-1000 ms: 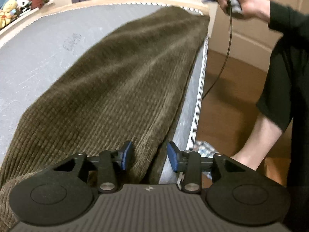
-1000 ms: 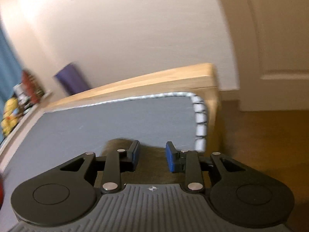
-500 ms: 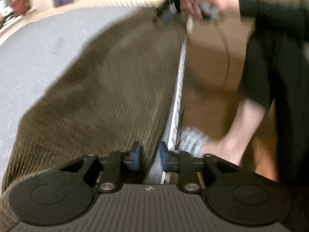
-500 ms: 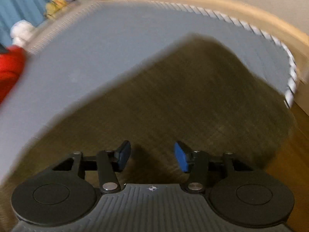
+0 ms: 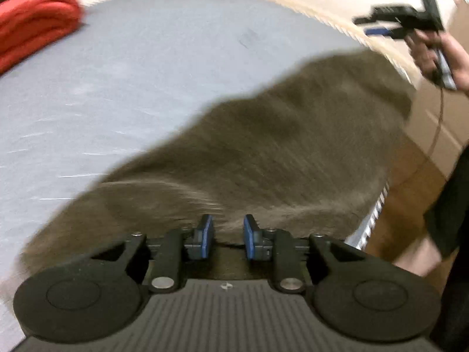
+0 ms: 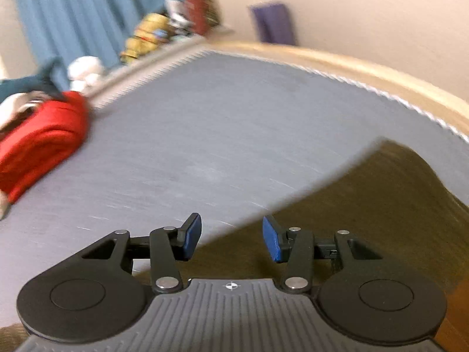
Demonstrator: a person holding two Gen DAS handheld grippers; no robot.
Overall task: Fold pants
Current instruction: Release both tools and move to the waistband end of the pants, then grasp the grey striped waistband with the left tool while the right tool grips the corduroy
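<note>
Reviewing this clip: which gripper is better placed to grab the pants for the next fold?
Probably left. The left gripper sits low over the pants, its narrow gap over cloth. The right gripper is open over the pants' edge, half over bare mattress.

Both wrist views look down from close above the mattress (image 5: 152,67), sharing the olive pants (image 5: 278,152) and red bundle (image 6: 38,143)

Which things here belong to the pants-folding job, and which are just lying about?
Part of the job:
- olive corduroy pants, spread near the mattress edge
- left claw, nothing visibly pinched
- right claw, open, holding nothing
- grey mattress, the work surface

Just lying about:
- red folded fabric
- stuffed toys on the ledge
- blue curtain
</note>
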